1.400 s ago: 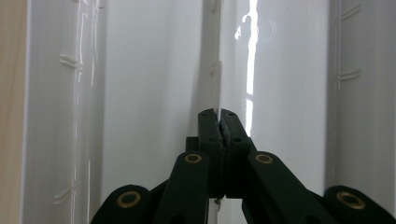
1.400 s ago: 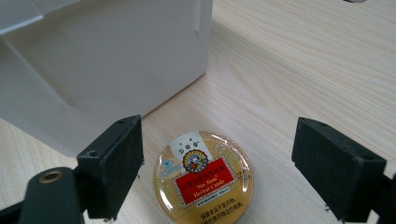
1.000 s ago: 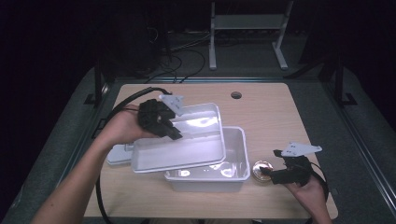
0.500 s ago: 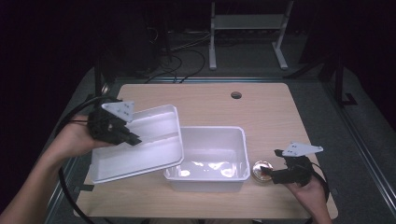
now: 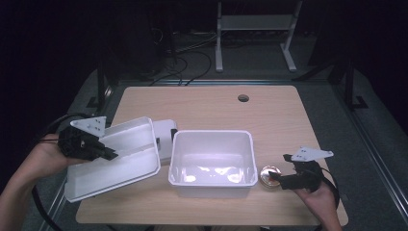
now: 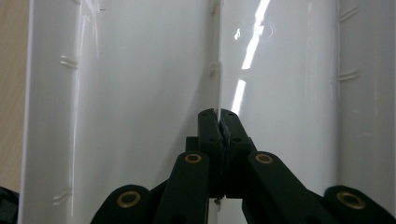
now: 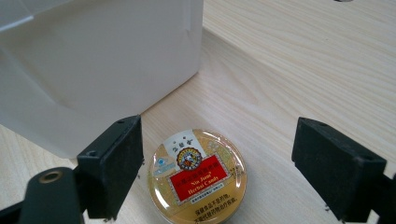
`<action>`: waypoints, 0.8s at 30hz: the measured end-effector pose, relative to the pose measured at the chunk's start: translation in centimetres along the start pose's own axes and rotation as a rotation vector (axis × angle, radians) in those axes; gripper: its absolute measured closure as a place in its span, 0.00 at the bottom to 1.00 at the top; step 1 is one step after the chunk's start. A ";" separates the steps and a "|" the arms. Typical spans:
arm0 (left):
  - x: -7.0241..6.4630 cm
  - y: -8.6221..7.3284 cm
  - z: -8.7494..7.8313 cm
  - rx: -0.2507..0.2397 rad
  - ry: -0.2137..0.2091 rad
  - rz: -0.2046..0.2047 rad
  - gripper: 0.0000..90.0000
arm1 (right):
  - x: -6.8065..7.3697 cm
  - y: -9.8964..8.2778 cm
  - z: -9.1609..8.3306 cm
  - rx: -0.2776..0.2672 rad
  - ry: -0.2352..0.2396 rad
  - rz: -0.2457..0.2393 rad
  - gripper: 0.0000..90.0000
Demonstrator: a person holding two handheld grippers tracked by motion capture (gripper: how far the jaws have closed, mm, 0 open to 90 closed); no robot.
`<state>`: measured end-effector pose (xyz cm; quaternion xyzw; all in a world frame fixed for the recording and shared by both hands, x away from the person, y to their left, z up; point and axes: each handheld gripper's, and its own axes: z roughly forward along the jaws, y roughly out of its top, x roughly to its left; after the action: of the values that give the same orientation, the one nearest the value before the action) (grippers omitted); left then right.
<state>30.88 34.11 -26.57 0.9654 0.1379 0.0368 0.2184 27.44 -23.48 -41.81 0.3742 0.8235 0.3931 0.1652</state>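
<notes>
While the counter (image 5: 288, 125) carries the open white bin (image 5: 211, 180), the left claw (image 5: 108, 154) is clenched on its lid (image 5: 125, 144), probably setting it aside. Spread wide, the right claw (image 7: 217, 163) straddles the candy tin (image 7: 197, 177); closing comes next.

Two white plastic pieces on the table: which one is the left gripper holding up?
The flat lid at the table's left edge, tilted, with the left gripper shut on its centre ridge. The deep bin sits free mid-table.

Bare tabletop (image 5: 202, 108) behind the white bin (image 5: 211, 144)
</notes>
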 end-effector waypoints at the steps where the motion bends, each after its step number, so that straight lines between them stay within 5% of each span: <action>1: 0.0 -0.3 0.4 0.009 -0.005 -0.002 0.99 | 0.0 0.0 0.0 0.001 0.000 0.000 0.18; 24: -1.3 -3.1 10.8 0.137 -0.121 0.060 0.99 | -0.1 -0.1 0.0 0.006 -0.006 -0.004 0.18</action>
<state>30.29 31.95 -37.65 0.9822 0.0978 -0.0247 0.1586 27.41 -23.57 -41.85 0.3744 0.8249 0.3890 0.1675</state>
